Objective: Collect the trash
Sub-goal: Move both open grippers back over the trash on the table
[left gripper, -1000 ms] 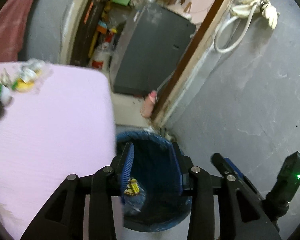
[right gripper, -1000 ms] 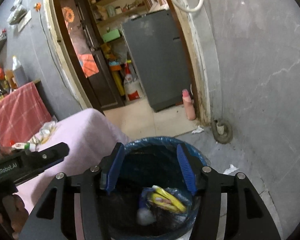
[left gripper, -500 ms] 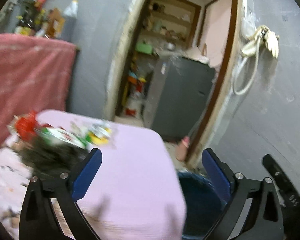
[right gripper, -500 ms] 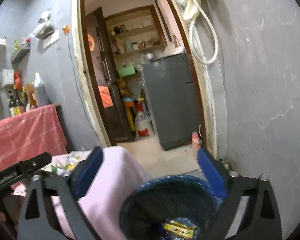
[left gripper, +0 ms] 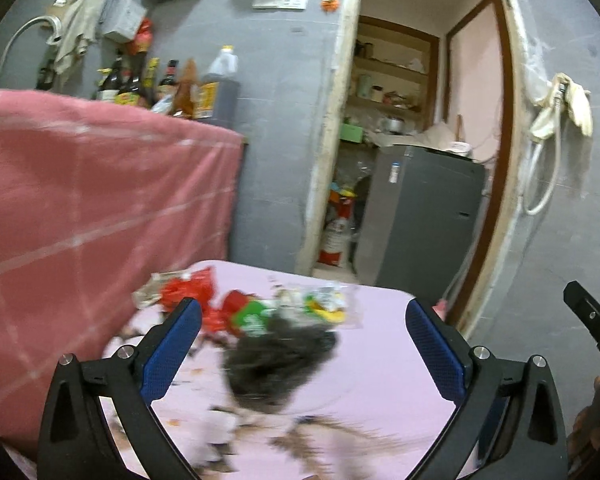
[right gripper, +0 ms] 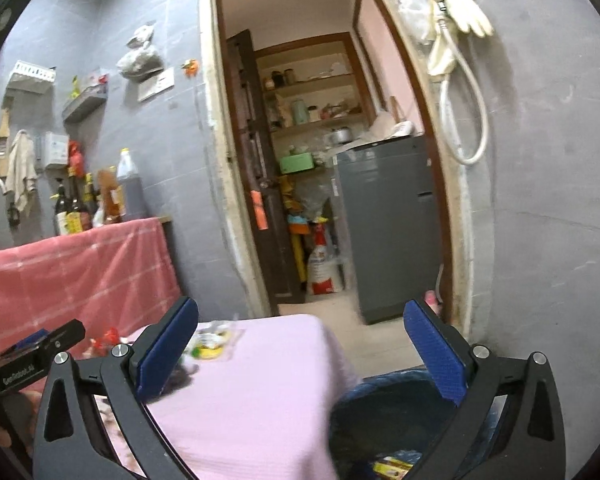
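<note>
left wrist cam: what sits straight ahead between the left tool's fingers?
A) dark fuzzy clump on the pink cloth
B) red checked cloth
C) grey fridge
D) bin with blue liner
A: the left tool is open and empty, and the dark fuzzy clump lies on the pink cloth between its fingers.

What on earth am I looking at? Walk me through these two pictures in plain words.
There is no robot here: a person holds a two-fingered claw in each hand, and each claw carries a wide-angle camera looking forward along its blue-padded fingers.

The left view shows the left claw, open and holding nothing, over a pink cloth-covered table. On it lie a dark clump and crumpled wrappers, too blurred to tell apart.

The right view shows the right claw, also open and empty, above the same table's edge and a blue-lined trash bin beside it, with some trash already inside.
</note>
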The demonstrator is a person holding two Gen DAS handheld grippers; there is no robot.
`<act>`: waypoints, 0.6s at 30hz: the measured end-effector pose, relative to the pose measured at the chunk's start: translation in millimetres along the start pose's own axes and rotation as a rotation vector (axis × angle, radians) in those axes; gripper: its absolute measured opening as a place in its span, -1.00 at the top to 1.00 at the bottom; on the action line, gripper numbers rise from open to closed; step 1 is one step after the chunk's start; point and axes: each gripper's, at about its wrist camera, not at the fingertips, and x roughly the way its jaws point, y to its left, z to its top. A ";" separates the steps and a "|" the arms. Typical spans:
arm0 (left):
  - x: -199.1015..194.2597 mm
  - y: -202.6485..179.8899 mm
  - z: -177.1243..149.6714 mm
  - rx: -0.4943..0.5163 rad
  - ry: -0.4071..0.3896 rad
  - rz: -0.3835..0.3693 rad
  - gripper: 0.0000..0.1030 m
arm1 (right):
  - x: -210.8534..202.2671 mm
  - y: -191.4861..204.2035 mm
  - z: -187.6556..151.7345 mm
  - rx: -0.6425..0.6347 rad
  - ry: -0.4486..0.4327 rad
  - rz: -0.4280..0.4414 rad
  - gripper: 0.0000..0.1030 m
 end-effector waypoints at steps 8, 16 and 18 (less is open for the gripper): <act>7.9 71.8 -4.2 -0.017 0.044 0.116 -0.94 | 28.7 56.2 -15.4 -0.044 0.076 0.094 -1.00; 41.1 117.9 -9.2 0.002 0.150 0.072 -0.94 | 70.2 104.9 -40.2 -0.026 0.218 0.165 -1.00; 50.7 123.3 -10.5 0.017 0.168 0.056 -0.92 | 78.3 113.6 -46.5 -0.023 0.244 0.190 -1.00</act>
